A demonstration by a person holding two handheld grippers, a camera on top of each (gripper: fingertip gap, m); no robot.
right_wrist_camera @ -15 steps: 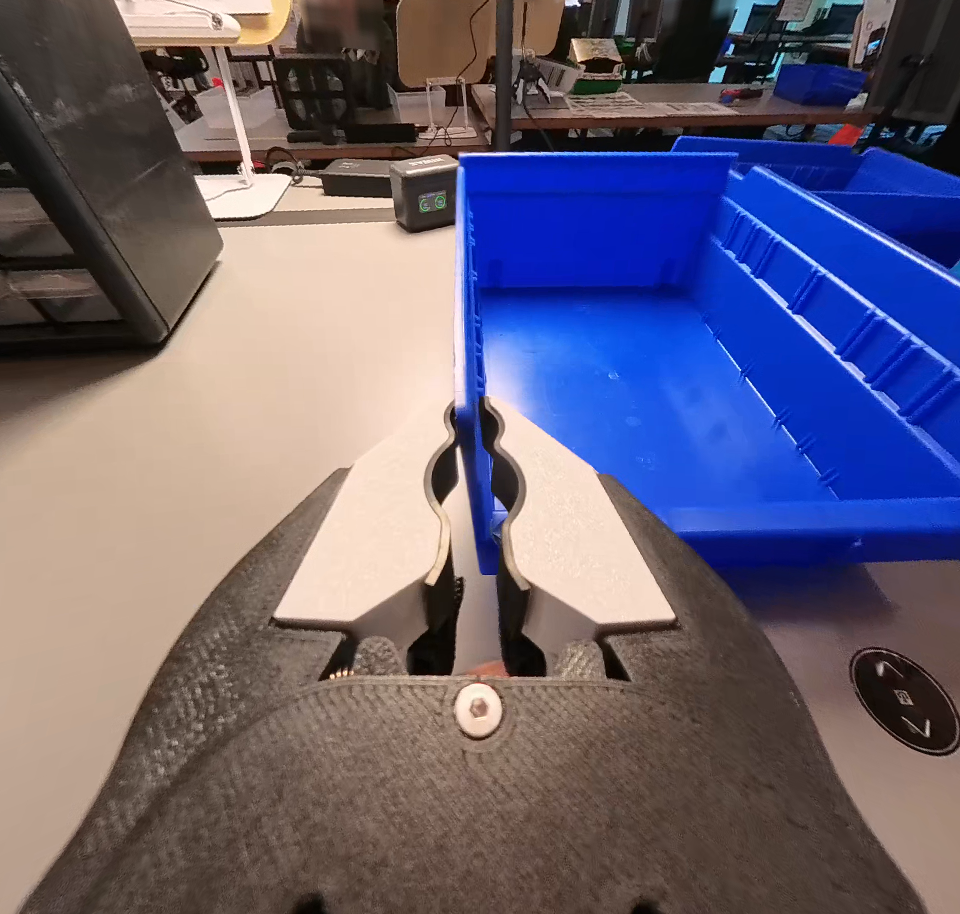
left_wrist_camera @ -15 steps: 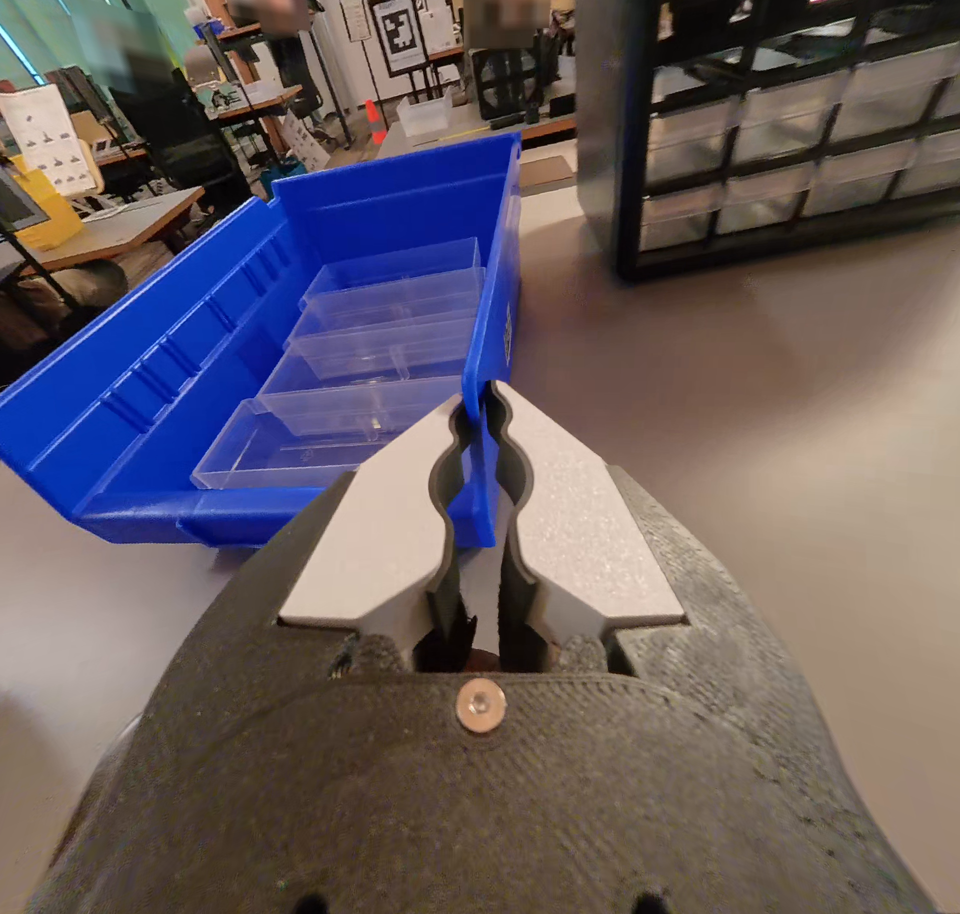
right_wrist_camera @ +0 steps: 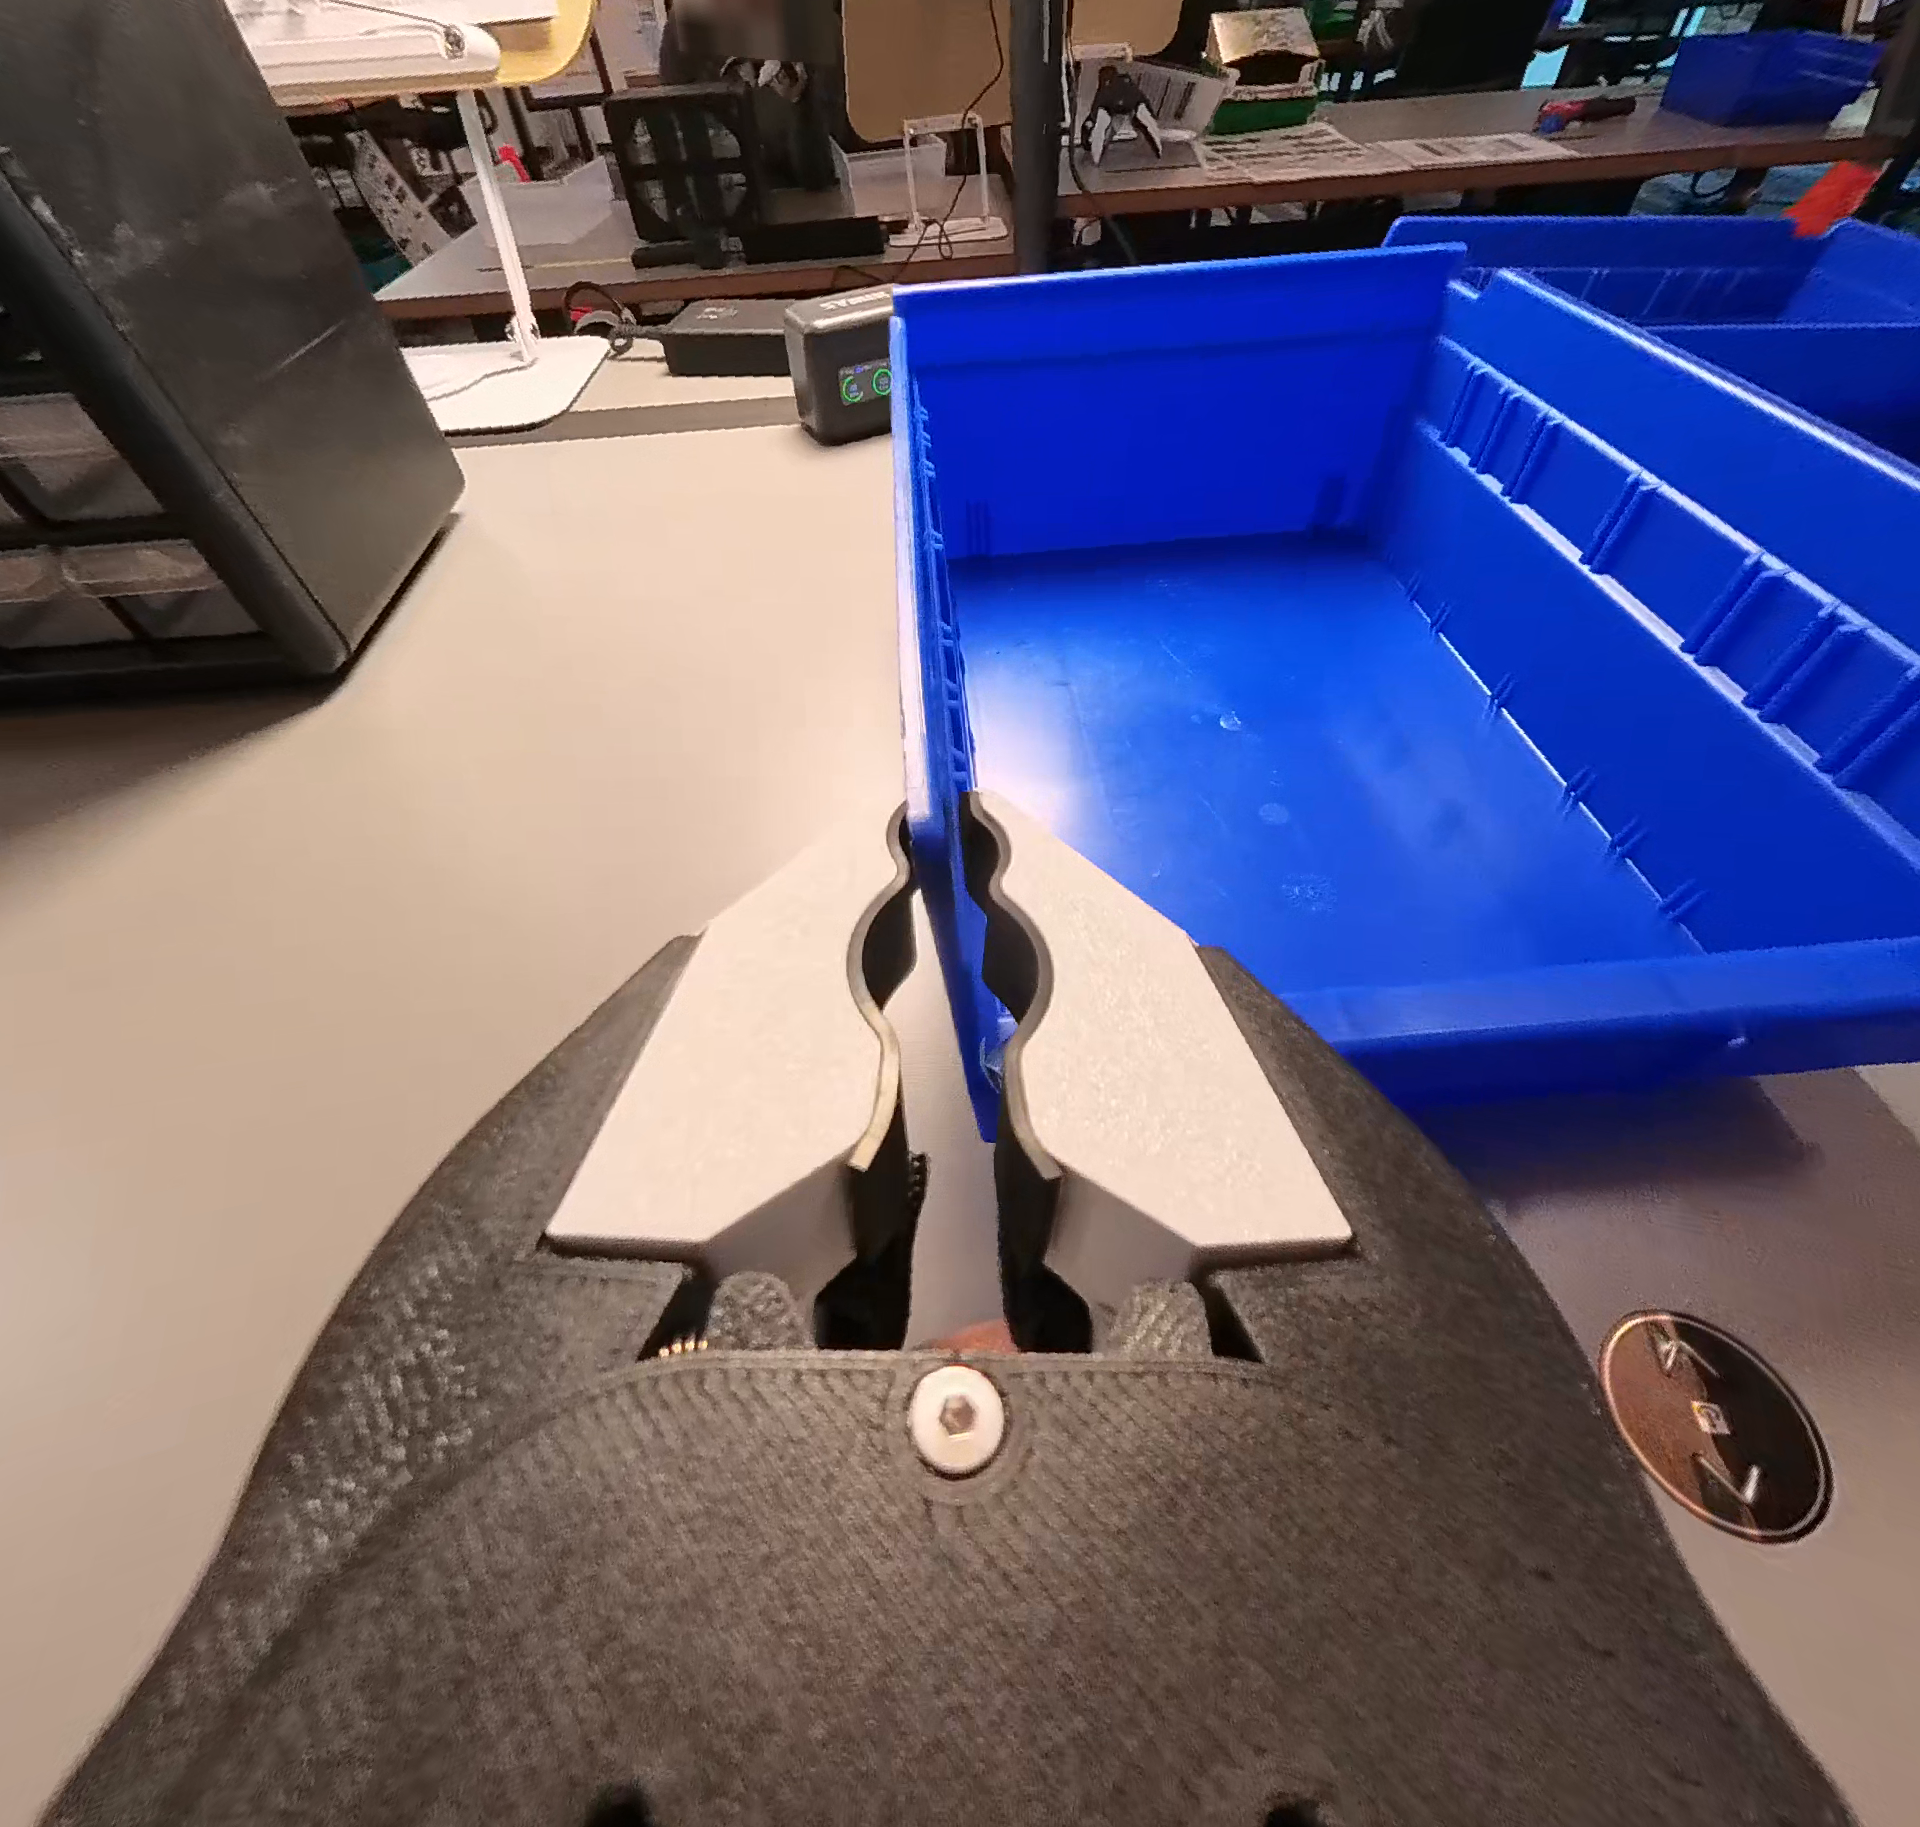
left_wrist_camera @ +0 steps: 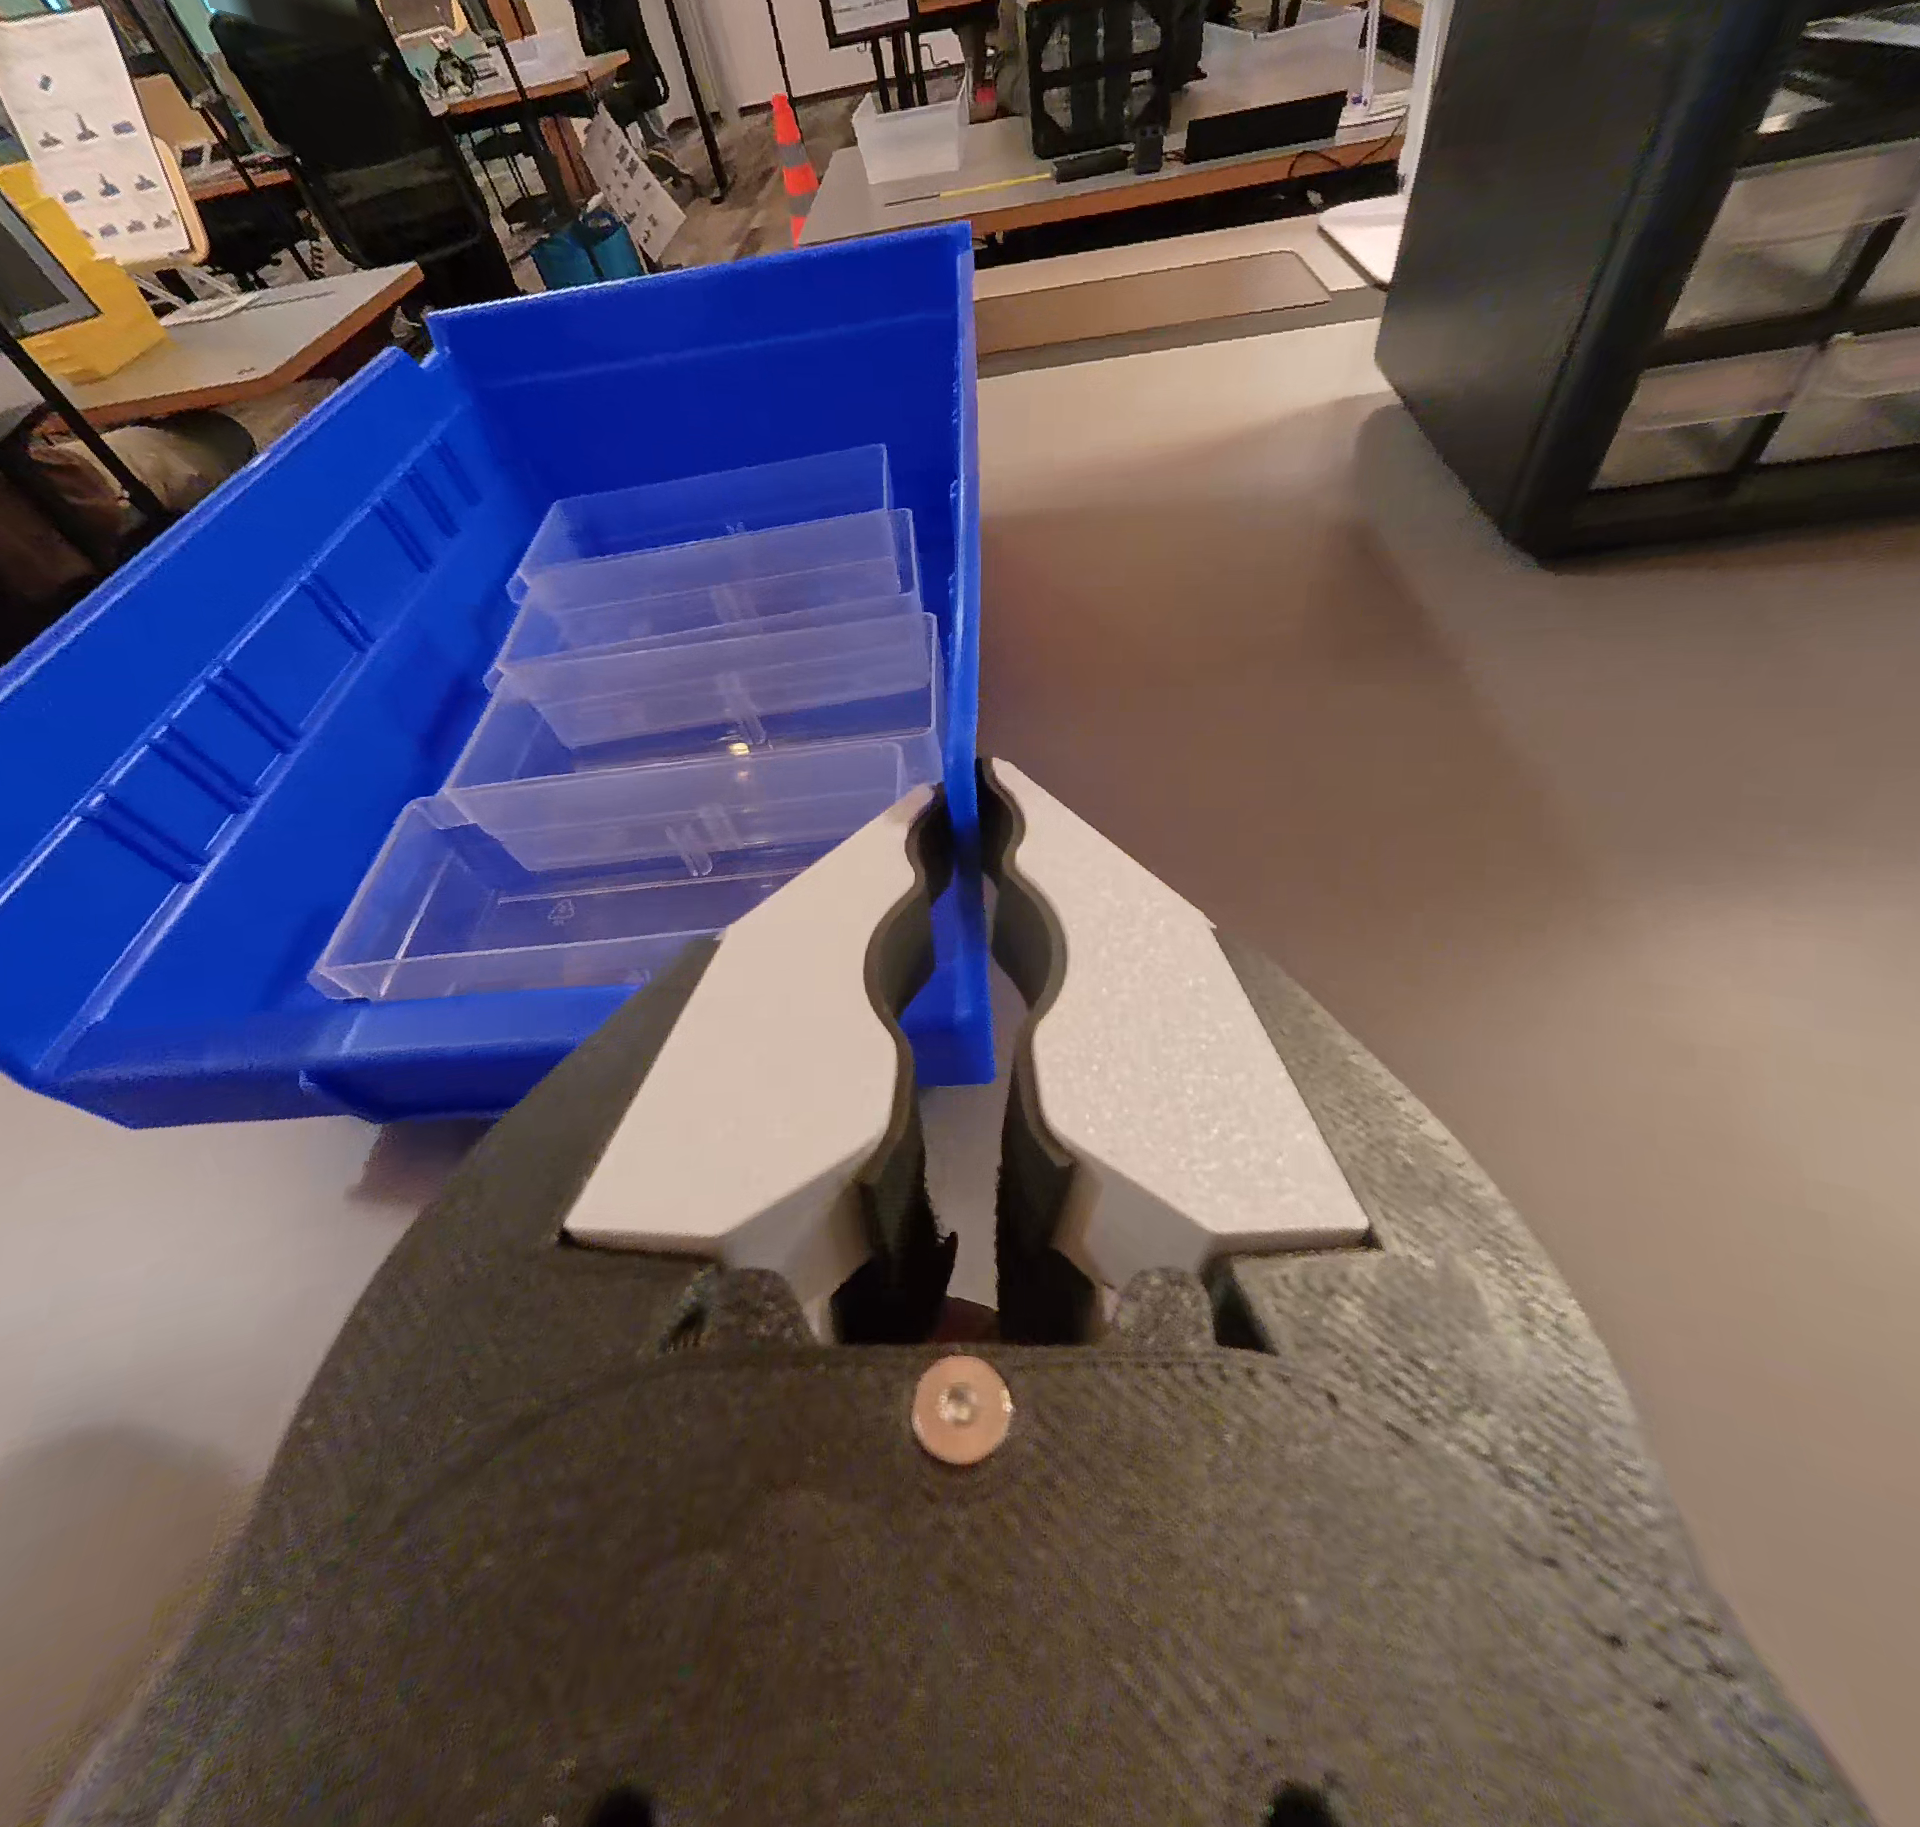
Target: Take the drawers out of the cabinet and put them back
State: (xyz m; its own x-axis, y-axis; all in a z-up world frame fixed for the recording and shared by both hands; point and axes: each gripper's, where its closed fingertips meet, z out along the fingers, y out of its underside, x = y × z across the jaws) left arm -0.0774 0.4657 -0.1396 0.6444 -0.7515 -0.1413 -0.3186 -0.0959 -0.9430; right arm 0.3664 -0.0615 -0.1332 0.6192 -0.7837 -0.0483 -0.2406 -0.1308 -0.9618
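Right now each of your grippers is clamped on the side wall of a blue bin. Nearest you, your left gripper (left_wrist_camera: 961, 790) pinches the right-hand wall of the bin (left_wrist_camera: 717, 364) that holds the clear drawers (left_wrist_camera: 665, 821), its two pads pressing either face of the thin rim. Your right gripper (right_wrist_camera: 935, 816) does the same on the left-hand wall of a second, empty blue bin (right_wrist_camera: 1351, 738).

Five or so drawers lie stacked and overlapping inside the left bin, loose, so any tilt will likely slide them. If you are shifting the bins, drag them flat along the grey table (left_wrist_camera: 1351, 842) rather than lifting from one wall; a single-edge pinch will probably twist the plastic and tip the load. Keep both grips square to the walls and move slowly.

Beyond the bins stands the black cabinet (left_wrist_camera: 1621, 250), at the right in the left view, at the left in the right view, with several clear drawers in its lower rows. Behind it lie other workbenches.
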